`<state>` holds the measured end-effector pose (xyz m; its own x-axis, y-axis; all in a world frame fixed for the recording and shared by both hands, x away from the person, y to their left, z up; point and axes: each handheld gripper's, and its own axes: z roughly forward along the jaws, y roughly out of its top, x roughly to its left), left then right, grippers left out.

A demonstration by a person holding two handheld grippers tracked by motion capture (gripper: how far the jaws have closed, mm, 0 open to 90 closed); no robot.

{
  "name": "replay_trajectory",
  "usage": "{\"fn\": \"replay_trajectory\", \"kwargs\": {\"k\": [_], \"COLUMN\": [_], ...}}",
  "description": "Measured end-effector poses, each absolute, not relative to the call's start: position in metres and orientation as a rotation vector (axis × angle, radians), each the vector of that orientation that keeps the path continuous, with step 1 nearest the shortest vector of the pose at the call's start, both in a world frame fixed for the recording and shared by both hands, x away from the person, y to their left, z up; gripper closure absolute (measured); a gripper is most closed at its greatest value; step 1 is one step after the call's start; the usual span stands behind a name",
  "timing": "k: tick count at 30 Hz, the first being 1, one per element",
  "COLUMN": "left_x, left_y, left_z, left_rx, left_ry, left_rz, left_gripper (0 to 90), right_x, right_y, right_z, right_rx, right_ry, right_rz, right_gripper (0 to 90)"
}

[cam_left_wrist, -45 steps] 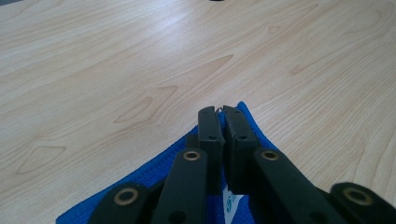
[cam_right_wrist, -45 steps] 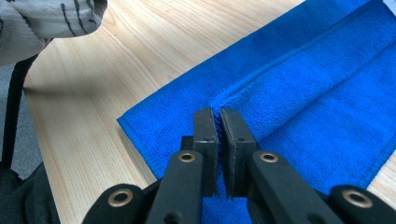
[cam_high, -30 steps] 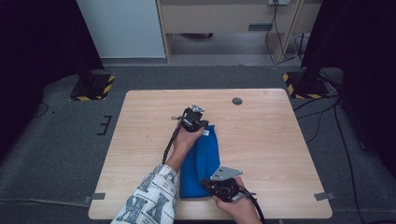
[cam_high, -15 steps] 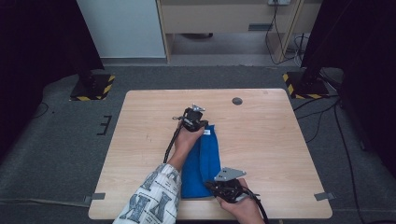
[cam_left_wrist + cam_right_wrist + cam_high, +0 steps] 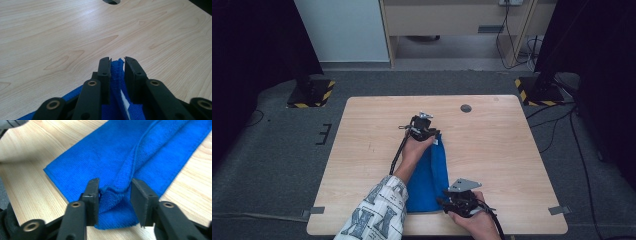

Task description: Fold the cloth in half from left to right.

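Pale wood surface (image 5: 362, 165). Blue towel (image 5: 432, 175) folded at 6 o'clock. Left tongs (image 5: 426, 131) at towel's 12 o'clock end, right tongs (image 5: 451, 201) at 5 o'clock corner; both just opening, cloth loose between jaws.

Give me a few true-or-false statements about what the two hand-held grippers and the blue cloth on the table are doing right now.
1. The blue cloth lies on a wooden table. True.
2. The cloth is rolled into a ball. False: it lies flat as a long folded strip.
3. The left gripper has the cloth's far end between its jaws. True; the jaws have just been opening and a gap shows beside the cloth.
4. The right gripper is clamped hard on the cloth. False: its jaws have just been opening, and the bunched near corner sits loose between them.
5. A red cup stands on the table. False: apart from the cloth, there is just a small dark round hole near the far edge.
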<state>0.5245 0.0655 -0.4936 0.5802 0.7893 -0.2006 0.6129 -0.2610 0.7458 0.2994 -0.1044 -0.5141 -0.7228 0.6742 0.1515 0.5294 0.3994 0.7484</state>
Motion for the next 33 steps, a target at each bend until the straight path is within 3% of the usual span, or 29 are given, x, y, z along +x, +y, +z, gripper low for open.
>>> {"fn": "replay_trajectory", "kwargs": {"k": [5,15,22,33], "left_x": [0.522,0.511,0.500,0.482], "left_y": [0.064,0.071,0.081,0.098], "left_z": [-0.492,-0.484,-0.486,-0.491], "left_rx": [1.994,2.032,2.047,2.088], "left_ry": [1.096,1.044,1.043,1.024], "left_rz": [0.294,0.364,0.358,0.328], "left_gripper": [69.2,49.9,31.1,14.6], "right_x": [0.300,0.308,0.318,0.328], "right_y": [-0.108,-0.108,-0.109,-0.112], "right_z": [-0.515,-0.519,-0.519,-0.524], "right_rx": [1.110,1.122,1.120,1.091], "right_ry": [2.463,2.426,2.381,2.390], "right_rz": [1.204,1.195,1.212,1.198], "right_gripper": [46.0,20.9,9.6,8.6]}}
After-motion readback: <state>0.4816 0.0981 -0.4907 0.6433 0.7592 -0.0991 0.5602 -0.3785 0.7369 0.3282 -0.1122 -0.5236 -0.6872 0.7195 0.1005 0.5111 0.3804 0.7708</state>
